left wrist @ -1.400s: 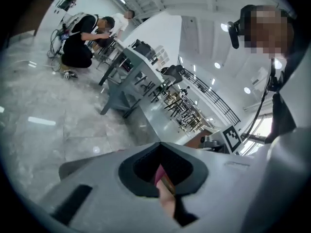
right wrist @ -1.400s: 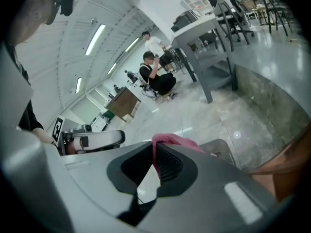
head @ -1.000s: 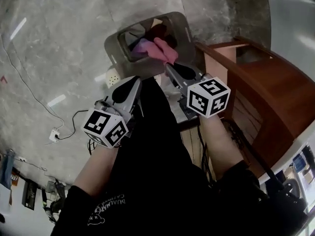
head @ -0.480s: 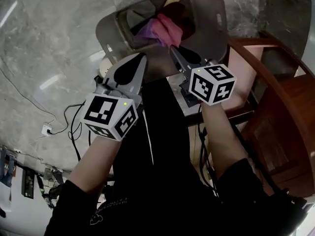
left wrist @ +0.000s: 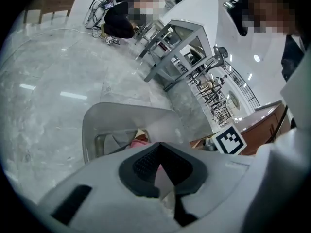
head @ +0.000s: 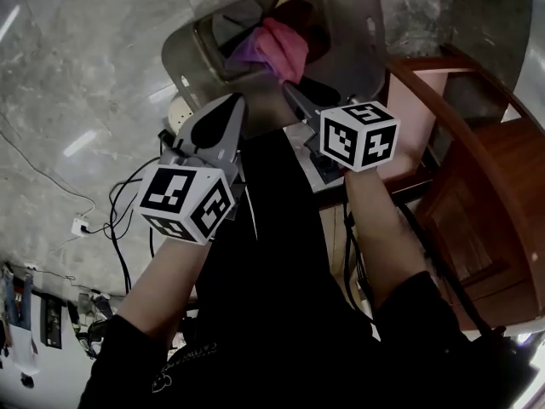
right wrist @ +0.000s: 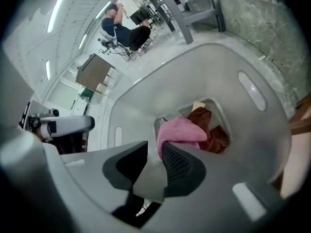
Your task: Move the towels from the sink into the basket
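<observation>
Head view: pink towel (head: pixel 285 49) lies in basket (head: pixel 362 49), right gripper (head: pixel 288 87) jaws just opened with nothing between, left gripper (head: pixel 240 100) clenched empty; sink unseen.

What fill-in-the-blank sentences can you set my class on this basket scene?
1. The top towel in the basket is ____.
2. The basket itself is ____ in colour.
3. The jaws of the left gripper are ____, with nothing between them.
Missing words: pink; grey; shut.
</observation>
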{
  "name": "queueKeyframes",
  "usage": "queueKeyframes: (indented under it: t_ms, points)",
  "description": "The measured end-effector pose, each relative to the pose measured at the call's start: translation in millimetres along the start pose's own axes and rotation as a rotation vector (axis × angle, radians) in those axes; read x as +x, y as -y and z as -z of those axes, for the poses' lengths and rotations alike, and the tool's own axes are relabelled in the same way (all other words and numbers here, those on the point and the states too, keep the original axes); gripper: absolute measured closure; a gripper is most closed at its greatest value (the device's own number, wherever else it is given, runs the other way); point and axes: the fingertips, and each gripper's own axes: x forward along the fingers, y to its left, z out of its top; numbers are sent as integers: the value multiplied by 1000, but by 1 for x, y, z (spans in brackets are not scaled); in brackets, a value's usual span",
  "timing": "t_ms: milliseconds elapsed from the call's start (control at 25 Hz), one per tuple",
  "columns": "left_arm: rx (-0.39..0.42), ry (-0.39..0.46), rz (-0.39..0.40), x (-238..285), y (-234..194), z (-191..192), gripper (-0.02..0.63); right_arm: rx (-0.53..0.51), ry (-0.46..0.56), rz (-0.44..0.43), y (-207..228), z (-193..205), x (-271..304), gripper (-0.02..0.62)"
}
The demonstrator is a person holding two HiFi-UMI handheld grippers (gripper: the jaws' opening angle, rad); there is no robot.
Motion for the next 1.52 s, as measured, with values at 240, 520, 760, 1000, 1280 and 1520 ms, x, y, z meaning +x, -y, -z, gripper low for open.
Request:
queueKeyframes:
  t_ms: [240,520,760,1000,1280,1520]
  points:
    - [50,22,18,-37,48,-39,601,17,-55,115,-24,10,-40,496]
    - [101,74,18,-104,91,-76,601,18,-148,301,-31,18,-80,485]
    - [147,93,17,-166,123,-91,602,130,-84,314,-72,18,-133,486]
    - [241,185,105,-228,193,-169,601,152,189,225,-177,-59,-220,500]
    - [462,310,229,-302,326,-253,601,45,512,126,-283,-157,-366,514]
    - [629,458,357,-363,422,-304,601,-46,884,42,-350,-224,-502,528]
